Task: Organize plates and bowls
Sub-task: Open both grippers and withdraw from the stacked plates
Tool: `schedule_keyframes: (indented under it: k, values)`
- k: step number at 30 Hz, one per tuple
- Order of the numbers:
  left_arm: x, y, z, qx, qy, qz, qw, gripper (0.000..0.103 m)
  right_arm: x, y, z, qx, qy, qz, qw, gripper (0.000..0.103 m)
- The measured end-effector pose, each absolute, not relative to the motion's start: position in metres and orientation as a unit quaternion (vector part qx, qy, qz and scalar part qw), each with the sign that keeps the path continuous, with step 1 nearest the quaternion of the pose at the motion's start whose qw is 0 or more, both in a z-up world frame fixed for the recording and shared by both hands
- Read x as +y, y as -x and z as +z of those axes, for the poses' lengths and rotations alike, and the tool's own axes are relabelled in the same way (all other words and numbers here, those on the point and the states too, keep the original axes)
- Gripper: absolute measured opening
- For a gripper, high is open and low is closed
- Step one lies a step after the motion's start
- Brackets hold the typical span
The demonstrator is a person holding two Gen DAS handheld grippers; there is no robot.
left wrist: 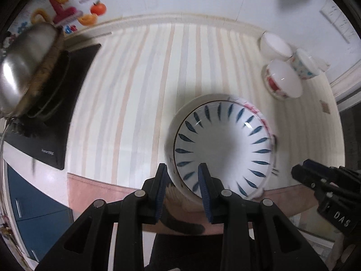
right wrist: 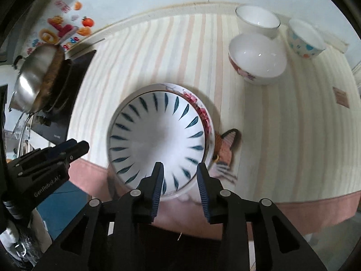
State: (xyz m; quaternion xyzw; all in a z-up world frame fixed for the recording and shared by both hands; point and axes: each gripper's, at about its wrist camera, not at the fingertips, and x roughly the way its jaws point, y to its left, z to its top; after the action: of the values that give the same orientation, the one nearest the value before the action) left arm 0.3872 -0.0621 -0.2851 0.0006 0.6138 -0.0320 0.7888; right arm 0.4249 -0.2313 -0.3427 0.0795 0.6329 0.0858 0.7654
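Note:
A white bowl with blue leaf marks (left wrist: 223, 144) sits nested in a floral-rimmed bowl on the striped tablecloth; it also shows in the right wrist view (right wrist: 160, 140). My left gripper (left wrist: 182, 171) is open, its jaws straddling the near left rim of the stack without closing on it. My right gripper (right wrist: 179, 169) is open, just above the near rim of the stack. The right gripper shows at the right edge of the left wrist view (left wrist: 300, 174). Three more bowls stand at the back right: a plain white one (right wrist: 257, 20), a floral one (right wrist: 257, 56) and a dotted one (right wrist: 304, 38).
A steel pot (left wrist: 24, 67) sits on a black cooktop (left wrist: 56, 113) at the left. The table's pink front border (right wrist: 293, 205) runs close below the grippers. A cat print (right wrist: 225, 149) lies on the cloth beside the stack. A wall runs behind the table.

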Motion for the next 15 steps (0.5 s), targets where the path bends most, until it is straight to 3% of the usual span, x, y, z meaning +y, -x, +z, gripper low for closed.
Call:
schedule_keyframes:
  k: [10, 13, 15]
  values:
    - [-0.058, -0.334, -0.220, 0.572, 0.009, -0.026, 0.820, 0.028, -0.237, -0.367, -0.270, 0.591, -0.076, 0.098, 0.797, 0.047]
    - [-0.058, -0.319, -0.208, 0.565, 0.017, -0.024, 0.825, 0.030, -0.240, -0.352, -0.252, 0.579, -0.068, 0.105, 0.806, 0.056]
    - [-0.060, -0.309, -0.201, 0.560, 0.019, -0.024, 0.828, 0.035, -0.241, -0.343, -0.243, 0.573, -0.062, 0.108, 0.810, 0.067]
